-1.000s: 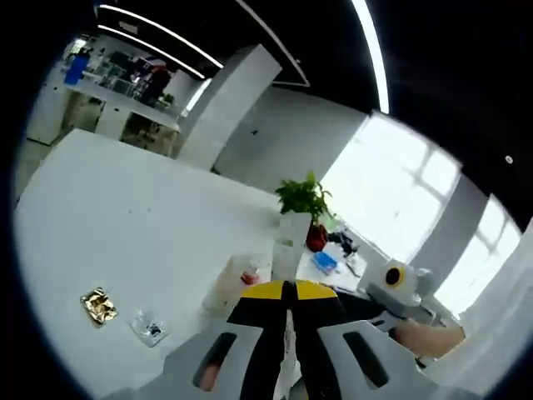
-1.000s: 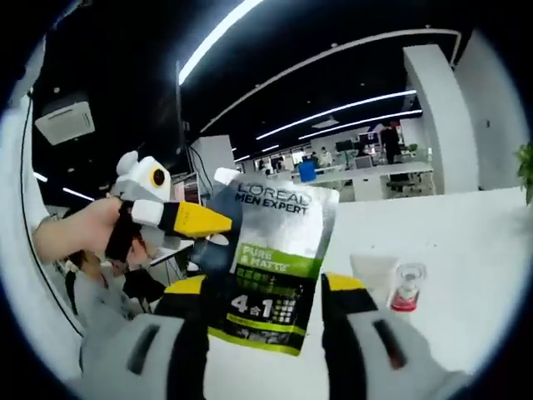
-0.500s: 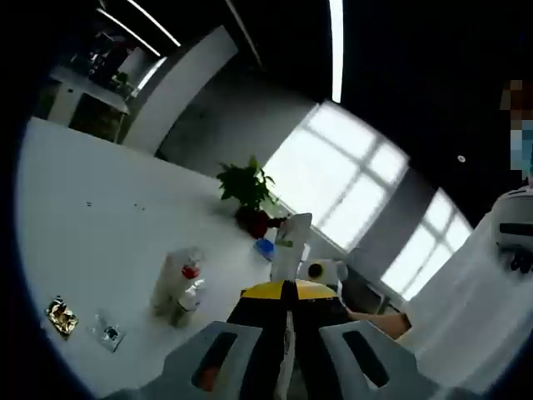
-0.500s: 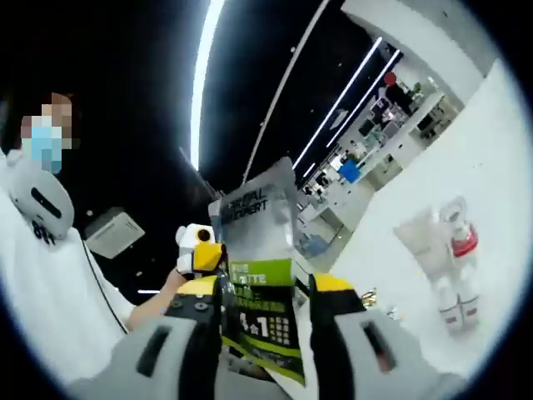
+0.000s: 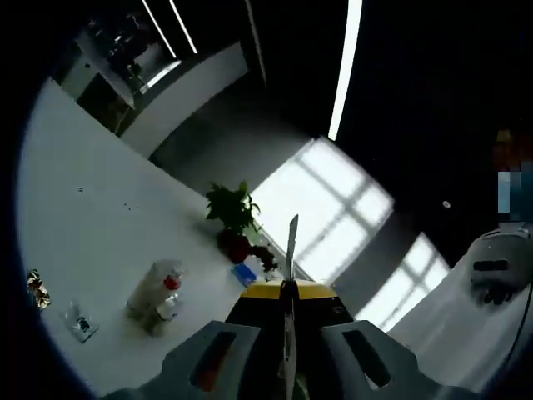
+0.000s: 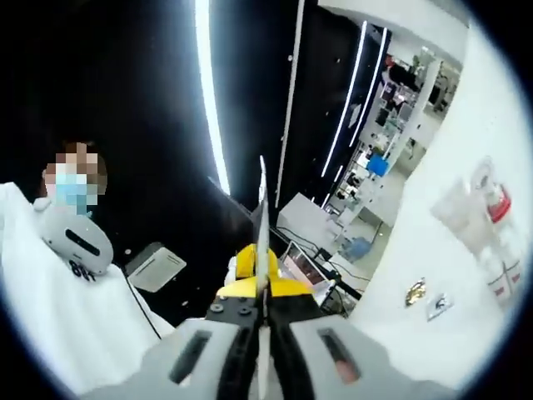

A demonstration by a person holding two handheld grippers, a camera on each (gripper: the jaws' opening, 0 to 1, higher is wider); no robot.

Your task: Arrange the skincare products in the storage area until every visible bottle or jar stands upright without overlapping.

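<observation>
1. Left gripper view: your left gripper (image 5: 286,292) has its jaws pressed together on the sachet (image 5: 291,250), which shows edge-on as a thin blade rising from between the yellow tips. My guess is that you hold it high off the white table (image 5: 92,242) because a flat sachet can't stand upright alone and needs both grippers to turn it.
2. In the same view, the clear bottles (image 5: 155,293), one with a red cap, stand upright on the table, below and left of the potted plant (image 5: 230,208). Two small packets (image 5: 58,307) lie flat further left of the bottles.
3. Against the picture half a second ago, the sachet's face has turned away, so that only its thin edge shows now. The other gripper, which sat by the plant then, is gone from sight.
4. Right gripper view: your right gripper (image 6: 262,307) is likewise clamped on the sachet (image 6: 261,208), seen edge-on as a pale sliver. Just behind it sits the yellow tip of the left gripper (image 6: 246,260), pinching the same sachet from the far side.
5. The clear bottles (image 6: 487,229) stand to the right of the sachet on the table (image 6: 433,225), well apart from it, with the packets (image 6: 425,298) below them.
6. Half a second ago the printed green face showed here; now it has rolled fully edge-on, and the jaws look closer together.
</observation>
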